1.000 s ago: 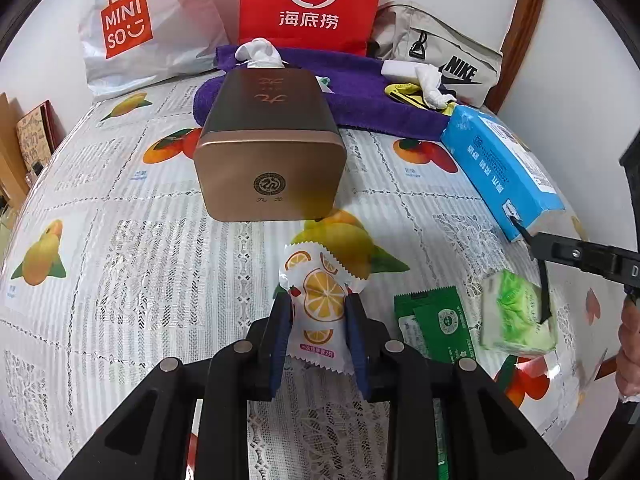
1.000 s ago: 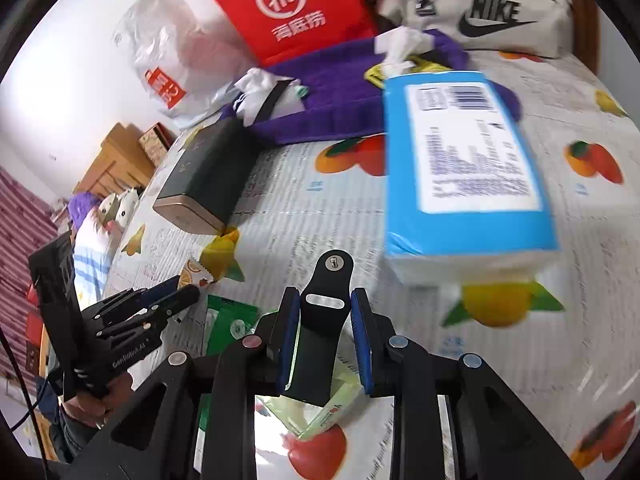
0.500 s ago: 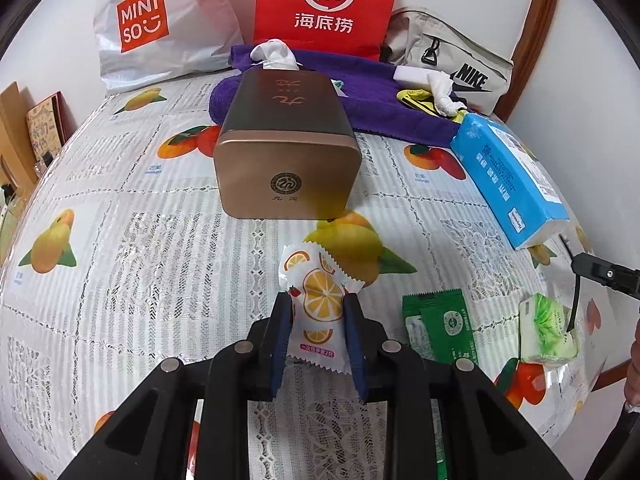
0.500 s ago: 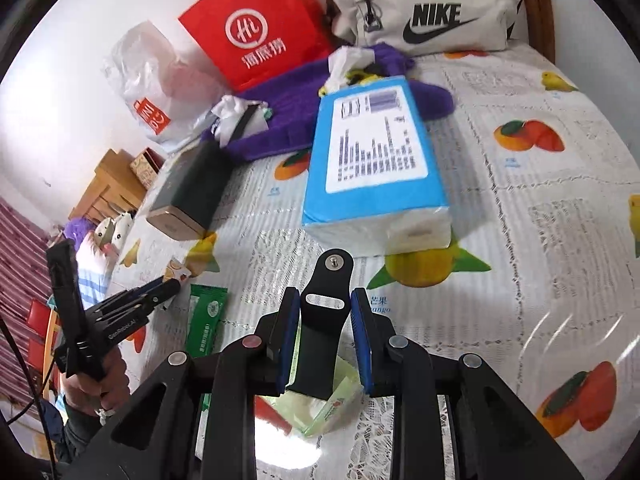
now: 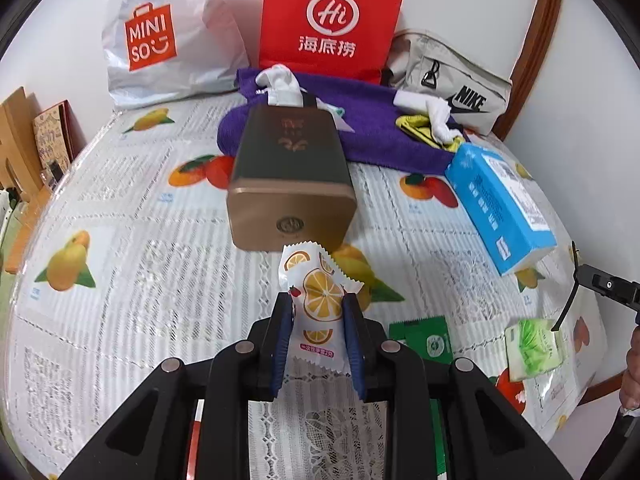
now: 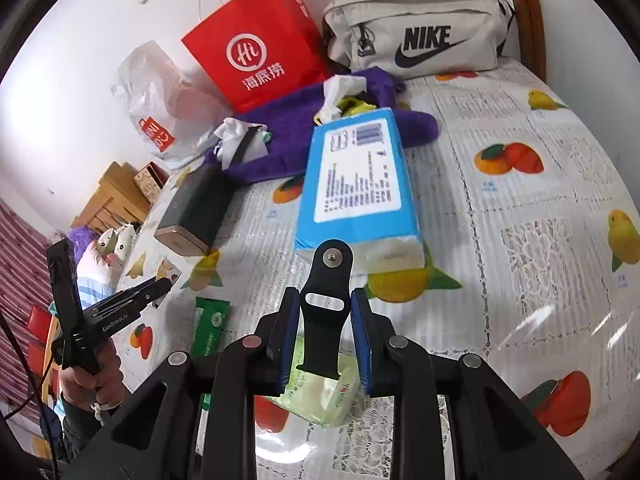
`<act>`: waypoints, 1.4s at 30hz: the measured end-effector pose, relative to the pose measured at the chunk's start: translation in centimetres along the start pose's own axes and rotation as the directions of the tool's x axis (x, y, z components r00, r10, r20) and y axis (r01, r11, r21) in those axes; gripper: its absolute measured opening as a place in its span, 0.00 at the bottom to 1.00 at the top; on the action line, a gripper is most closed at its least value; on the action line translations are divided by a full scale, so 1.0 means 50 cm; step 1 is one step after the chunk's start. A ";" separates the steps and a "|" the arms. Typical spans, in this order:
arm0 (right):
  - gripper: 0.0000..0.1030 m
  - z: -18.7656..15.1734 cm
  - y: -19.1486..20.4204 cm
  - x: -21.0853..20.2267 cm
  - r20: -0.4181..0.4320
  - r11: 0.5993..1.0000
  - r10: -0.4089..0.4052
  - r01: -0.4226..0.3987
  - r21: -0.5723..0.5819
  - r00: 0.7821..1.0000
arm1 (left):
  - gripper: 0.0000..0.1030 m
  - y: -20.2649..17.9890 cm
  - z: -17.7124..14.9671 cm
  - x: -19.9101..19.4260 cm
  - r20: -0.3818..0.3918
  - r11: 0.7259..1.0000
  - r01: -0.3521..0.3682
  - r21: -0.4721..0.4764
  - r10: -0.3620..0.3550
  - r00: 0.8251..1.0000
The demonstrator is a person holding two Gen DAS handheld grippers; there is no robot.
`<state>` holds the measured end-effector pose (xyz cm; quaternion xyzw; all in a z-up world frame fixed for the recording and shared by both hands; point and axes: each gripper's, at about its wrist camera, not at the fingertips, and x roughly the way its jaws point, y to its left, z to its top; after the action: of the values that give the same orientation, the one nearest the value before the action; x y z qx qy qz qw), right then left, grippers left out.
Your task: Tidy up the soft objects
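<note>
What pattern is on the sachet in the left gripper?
White sachet printed with orange slices, clearest in the left wrist view, between the left gripper's pads.

The right gripper [image 6: 325,312], clamped on the green tissue pack [image 6: 320,394], is drawn back from the blue tissue package [image 6: 356,184].

The white sachet [image 5: 318,300] with orange slices printed on it stands upright in the lower middle of the left wrist view, pinched between the blue fingers [image 5: 283,336], its zigzag top edge free. The light green tissue pack [image 6: 320,394] sits low in the middle of the right wrist view, between blue fingers, under a black strap. The dark green flat packet [image 5: 426,340] lies on the table, lower right of the left view. The blue tissue pack [image 6: 356,176] lies flat at the centre of the right view.
</note>
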<state>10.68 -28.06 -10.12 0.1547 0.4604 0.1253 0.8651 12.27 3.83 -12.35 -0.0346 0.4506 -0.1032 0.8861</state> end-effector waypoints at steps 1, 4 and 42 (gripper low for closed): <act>0.25 0.003 0.003 -0.003 0.004 1.000 0.003 -0.003 -0.004 1.000 | 0.24 0.000 0.004 -0.004 0.006 1.000 0.000 0.000 0.000 1.000; 0.25 0.014 0.009 -0.013 0.016 1.000 0.010 -0.010 -0.012 1.000 | 0.24 0.001 0.014 -0.015 0.019 1.000 0.001 -0.003 0.000 1.000; 0.20 0.004 0.089 0.119 -0.180 0.986 -0.018 -0.013 -0.169 0.983 | 0.24 0.014 0.051 -0.021 0.030 0.999 0.029 -0.026 -0.028 0.999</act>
<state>13.75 -21.88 -12.83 0.0681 0.5251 0.1762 0.8298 13.84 4.67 -10.10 -0.0542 0.4380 -0.1094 0.8907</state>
